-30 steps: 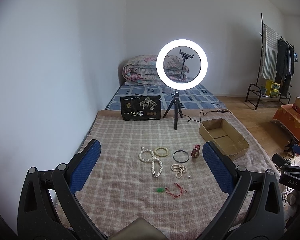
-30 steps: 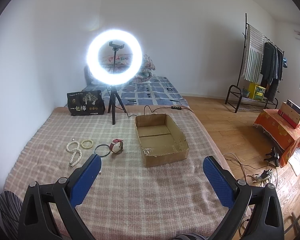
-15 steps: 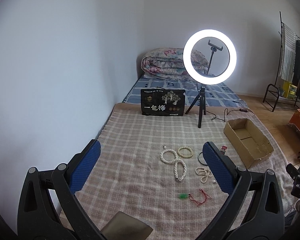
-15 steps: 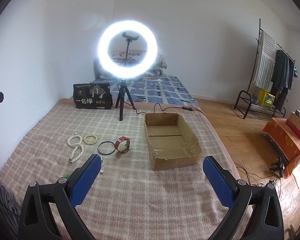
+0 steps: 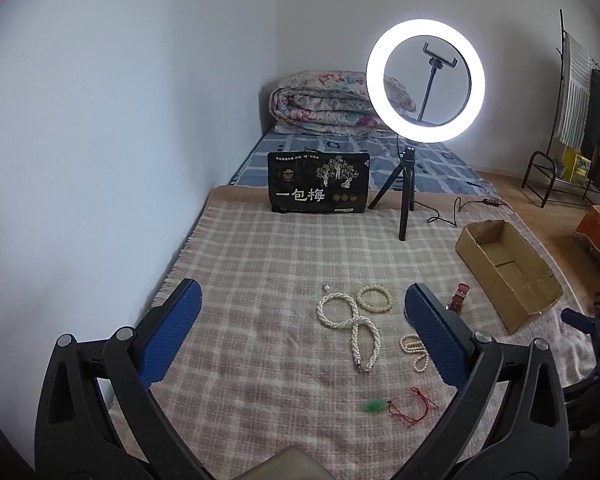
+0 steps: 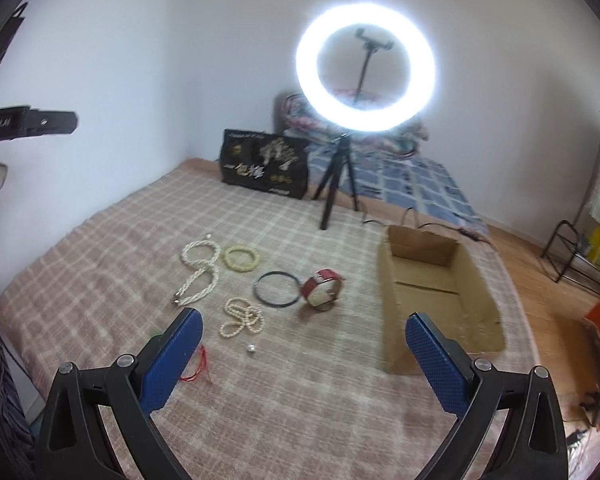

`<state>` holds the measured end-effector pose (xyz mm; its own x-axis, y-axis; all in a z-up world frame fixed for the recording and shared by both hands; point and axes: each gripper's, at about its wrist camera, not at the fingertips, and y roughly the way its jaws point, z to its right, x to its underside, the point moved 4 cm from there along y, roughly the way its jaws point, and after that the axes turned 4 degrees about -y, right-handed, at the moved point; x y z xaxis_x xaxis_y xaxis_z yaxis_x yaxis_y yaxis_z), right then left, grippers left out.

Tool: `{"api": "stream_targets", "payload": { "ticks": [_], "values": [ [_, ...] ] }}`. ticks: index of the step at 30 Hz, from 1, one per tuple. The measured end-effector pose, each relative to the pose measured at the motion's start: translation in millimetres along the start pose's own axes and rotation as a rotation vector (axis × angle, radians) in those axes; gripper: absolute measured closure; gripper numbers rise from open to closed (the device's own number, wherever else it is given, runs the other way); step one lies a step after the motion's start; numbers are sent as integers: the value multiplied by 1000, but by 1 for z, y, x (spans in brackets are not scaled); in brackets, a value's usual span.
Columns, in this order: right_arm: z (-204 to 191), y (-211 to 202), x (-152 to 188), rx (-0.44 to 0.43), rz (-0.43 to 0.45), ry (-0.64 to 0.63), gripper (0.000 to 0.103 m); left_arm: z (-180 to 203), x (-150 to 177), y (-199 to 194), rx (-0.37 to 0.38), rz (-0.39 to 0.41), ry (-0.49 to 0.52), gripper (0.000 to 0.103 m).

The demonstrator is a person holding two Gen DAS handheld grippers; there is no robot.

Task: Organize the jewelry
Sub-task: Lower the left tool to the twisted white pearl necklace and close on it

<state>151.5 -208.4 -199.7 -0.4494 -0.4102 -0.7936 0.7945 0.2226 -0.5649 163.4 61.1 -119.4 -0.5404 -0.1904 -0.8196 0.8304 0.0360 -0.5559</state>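
Hovering over the blanket (image 5: 260,264), both sets of jaws gape wide, empty, cardboard box (image 6: 436,292) rightward.

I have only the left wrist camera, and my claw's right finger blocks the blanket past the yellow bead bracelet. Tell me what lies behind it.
Observer: A thin dark ring bangle lies flat there, between the pale yellow bead bracelet and the brown cardboard box.
Operator: Report the red thing peeking out beside my finger.
Observer: It is a red-strapped wristwatch, standing on its edge right beside the bangle.
Operator: Give me the right claw.
Observer: The right claw is open and holds nothing, above the pink checked blanket.
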Motion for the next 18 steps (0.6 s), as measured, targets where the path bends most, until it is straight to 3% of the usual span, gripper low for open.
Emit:
{"api": "stream_targets", "payload": {
  "ticks": [5,8,11,18],
  "values": [
    [4,39,12,-49,-77,37,13,6,1,34,45,-61,-18,9],
    [8,56,22,-113,-126,81,21,6,3,57,61,-109,-38,20],
    [12,67,28,-124,-157,109,23,1,9,81,72,-155,-70,29],
    [4,83,34,-185,-187,91,31,1,47,113,97,-278,-67,32]
  ]
}}
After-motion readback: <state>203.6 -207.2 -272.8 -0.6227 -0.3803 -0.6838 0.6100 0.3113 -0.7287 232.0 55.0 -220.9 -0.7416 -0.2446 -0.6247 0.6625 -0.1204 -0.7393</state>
